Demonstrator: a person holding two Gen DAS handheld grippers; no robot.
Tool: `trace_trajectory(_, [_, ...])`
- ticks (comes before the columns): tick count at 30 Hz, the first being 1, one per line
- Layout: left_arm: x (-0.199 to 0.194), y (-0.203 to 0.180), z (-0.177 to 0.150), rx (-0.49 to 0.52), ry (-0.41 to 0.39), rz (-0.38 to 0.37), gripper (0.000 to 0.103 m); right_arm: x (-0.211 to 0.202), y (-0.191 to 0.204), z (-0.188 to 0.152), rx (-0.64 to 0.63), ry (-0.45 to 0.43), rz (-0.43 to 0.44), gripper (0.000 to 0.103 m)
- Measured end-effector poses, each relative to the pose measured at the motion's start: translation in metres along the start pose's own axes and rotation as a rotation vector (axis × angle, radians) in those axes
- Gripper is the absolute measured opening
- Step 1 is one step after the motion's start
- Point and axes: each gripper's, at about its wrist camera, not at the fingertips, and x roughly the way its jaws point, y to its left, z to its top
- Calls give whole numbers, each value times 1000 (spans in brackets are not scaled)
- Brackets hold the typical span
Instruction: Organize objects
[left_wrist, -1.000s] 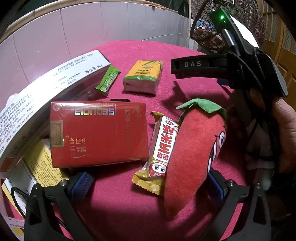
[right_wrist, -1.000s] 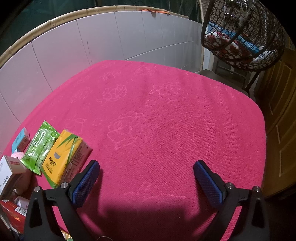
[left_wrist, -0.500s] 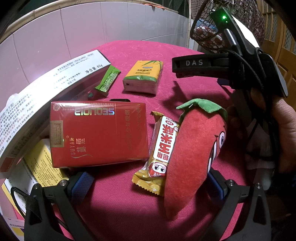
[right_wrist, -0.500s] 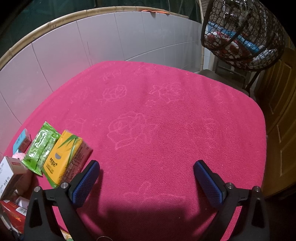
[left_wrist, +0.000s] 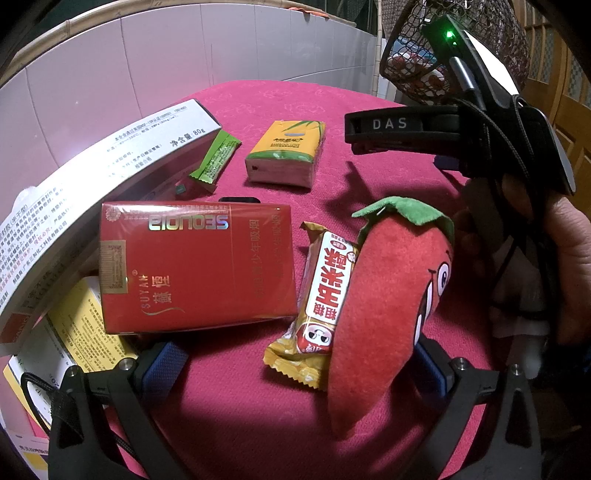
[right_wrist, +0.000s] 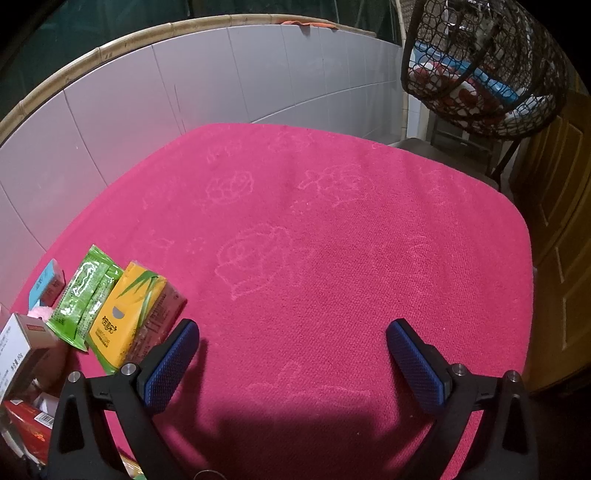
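Sorting is sitting at an early stage. The red cigarette pack, snack bar and chilli plush are lying clustered between the left gripper's released jaws. The right gripper is hovering spread and empty over bare pink cloth, the tissue pack lying just beside it.

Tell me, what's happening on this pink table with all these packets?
A person holds a two-finger gripper in each hand to tidy things on a pink cloth. The left gripper is open over a red plush chili, a snack bar and a red box, gripping nothing. The right gripper is open above bare cloth, beside a yellow tissue pack.
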Motion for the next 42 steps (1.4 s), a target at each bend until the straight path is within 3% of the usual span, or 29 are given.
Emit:
trace_trajectory(4, [-15, -7, -6, 5, -44, -6, 103, -4, -3, 1, 20, -13, 24, 103])
trace_trajectory(9, [-81, -10, -5, 17, -236, -20, 103, -31, -21, 2, 100, -115, 76, 103])
trace_trajectory(12, [-131, 10, -9, -51, -365, 15, 103, -63, -30, 11, 109, -216, 96, 103])
trace_trajectory(16, [-191, 59, -32, -254, -484, 143, 103, -118, -40, 19, 131, -362, 152, 103])
trace_trajectory(18, [-207, 89, -54, -397, -471, 249, 103, -144, -41, 21, 129, -423, 198, 103])
trace_trajectory(20, [-209, 123, -78, -545, -408, 313, 103, -164, -34, 19, 103, -460, 252, 103])
trace_trajectory(22, [-199, 144, -103, -672, -341, 324, 103, -171, -28, 17, 51, -457, 307, 103])
trace_trajectory(25, [-186, 164, -141, -790, -241, 300, 103, -170, -1, 1, -87, -373, 390, 103])
trace_trajectory(30, [-172, 155, -157, -764, -174, 273, 103, -153, 35, -32, -249, -240, 426, 103])
trace_trajectory(34, [-161, 153, -149, -692, -143, 242, 103, -140, 37, -47, -254, -167, 437, 103])
trace_trajectory(36, [-158, 152, -152, -643, -128, 264, 103, -124, 29, -55, -250, -115, 447, 103])
trace_trajectory(42, [-143, 154, -151, -635, -93, 248, 103, -92, 44, -76, -290, -14, 435, 103])
